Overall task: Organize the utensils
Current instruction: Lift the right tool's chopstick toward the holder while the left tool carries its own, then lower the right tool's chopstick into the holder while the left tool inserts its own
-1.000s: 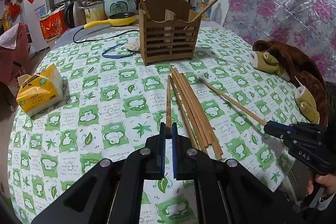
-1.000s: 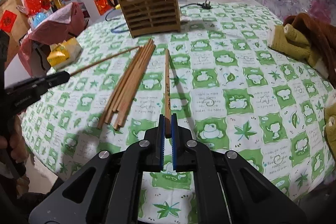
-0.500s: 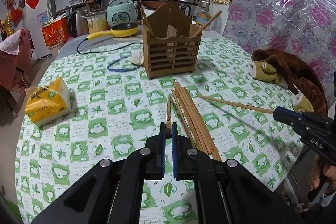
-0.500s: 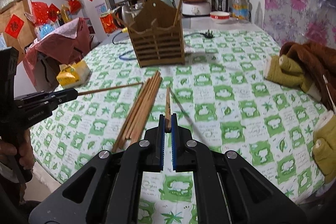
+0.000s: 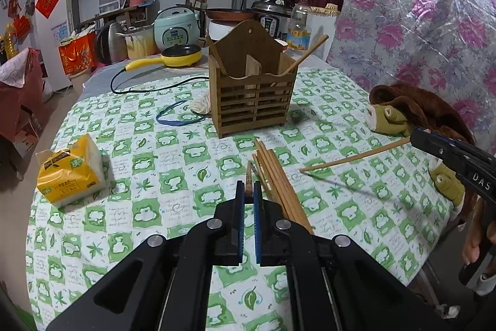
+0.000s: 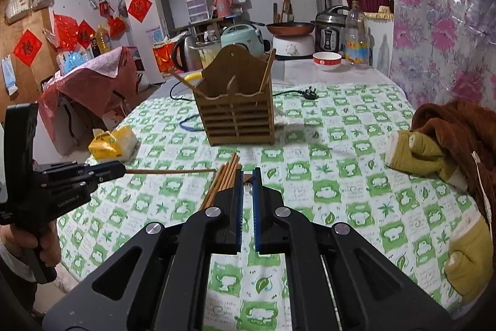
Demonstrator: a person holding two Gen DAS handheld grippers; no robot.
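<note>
A slatted wooden utensil holder stands upright mid-table with a chopstick leaning in each side compartment. Several loose chopsticks lie bundled on the green-checked cloth in front of it. My left gripper is shut on one chopstick held above the cloth; from the right wrist it shows at the left, its chopstick pointing right. My right gripper is shut on another chopstick, seen end-on. It enters the left wrist view at the right, its chopstick pointing left.
A yellow tissue pack lies on the table's left side. A brown and olive plush garment covers the right edge. A blue band, a yellow pan and a plug lie behind the holder.
Both grippers have risen, each lifting its chopstick off the cloth. The right one rose more and now points more level, so the holder sits lower in its view.
</note>
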